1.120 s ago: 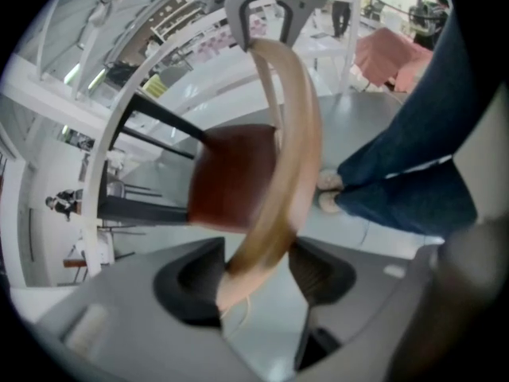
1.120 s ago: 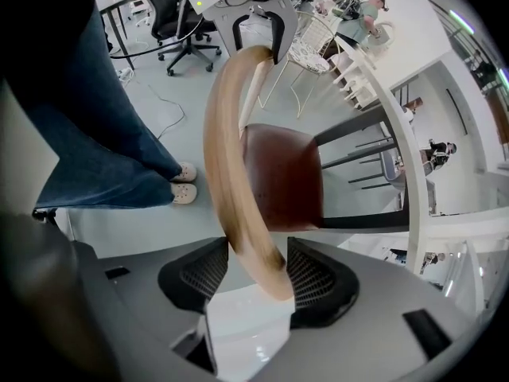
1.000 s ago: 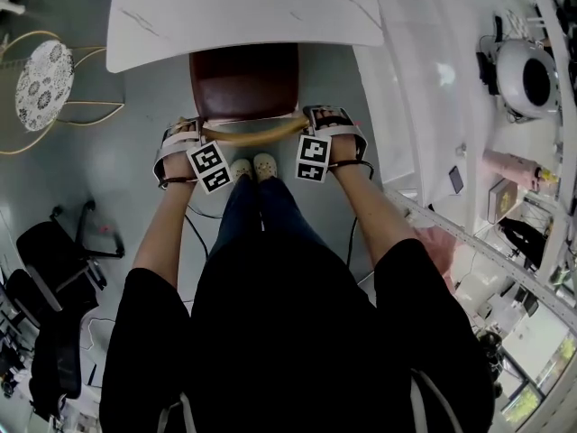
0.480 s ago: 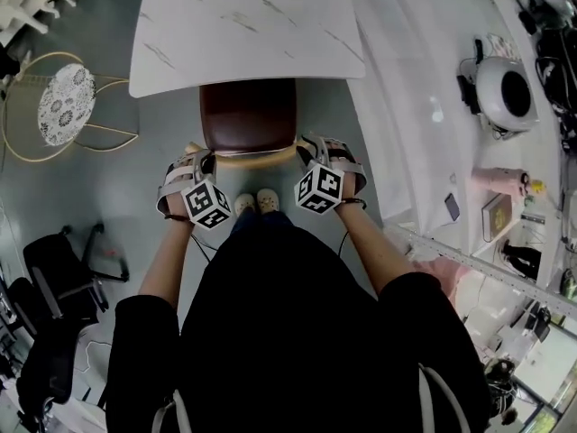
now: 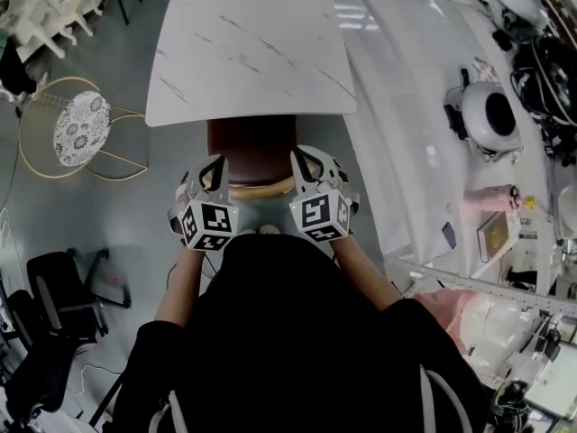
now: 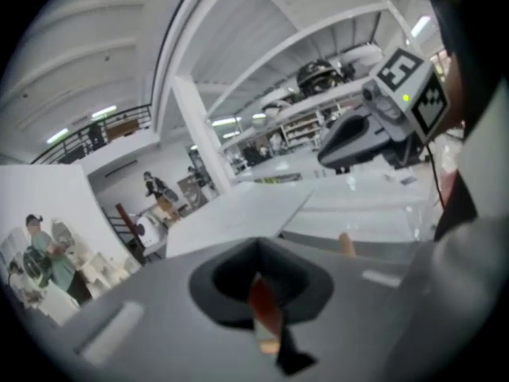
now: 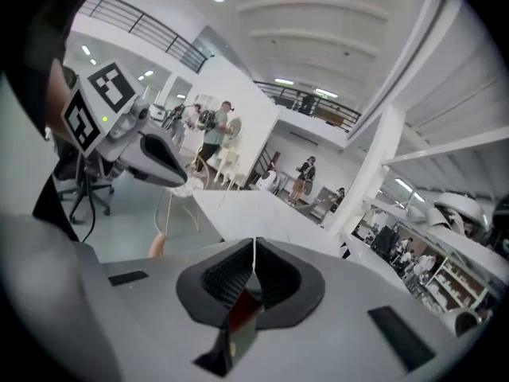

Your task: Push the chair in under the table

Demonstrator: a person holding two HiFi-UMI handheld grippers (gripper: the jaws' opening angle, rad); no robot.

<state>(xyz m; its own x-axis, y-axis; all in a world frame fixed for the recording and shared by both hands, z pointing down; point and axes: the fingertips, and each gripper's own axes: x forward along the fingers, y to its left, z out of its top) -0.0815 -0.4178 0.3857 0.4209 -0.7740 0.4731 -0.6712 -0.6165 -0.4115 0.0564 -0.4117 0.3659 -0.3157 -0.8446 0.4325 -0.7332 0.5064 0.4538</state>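
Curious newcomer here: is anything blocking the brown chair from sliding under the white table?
Nothing visible does. The brown-seated chair with curved wooden back already reaches the edge of the white marble table; the space underneath is hidden.

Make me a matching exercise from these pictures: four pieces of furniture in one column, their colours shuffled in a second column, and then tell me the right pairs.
Column one:
1. chair seat
2. table top
3. round side table
4. office chair

Column two:
A. black
B. patterned white top on a gold wire frame
C. white with grey veins
D. dark reddish brown

Pairs: 1-D, 2-C, 3-B, 4-A.
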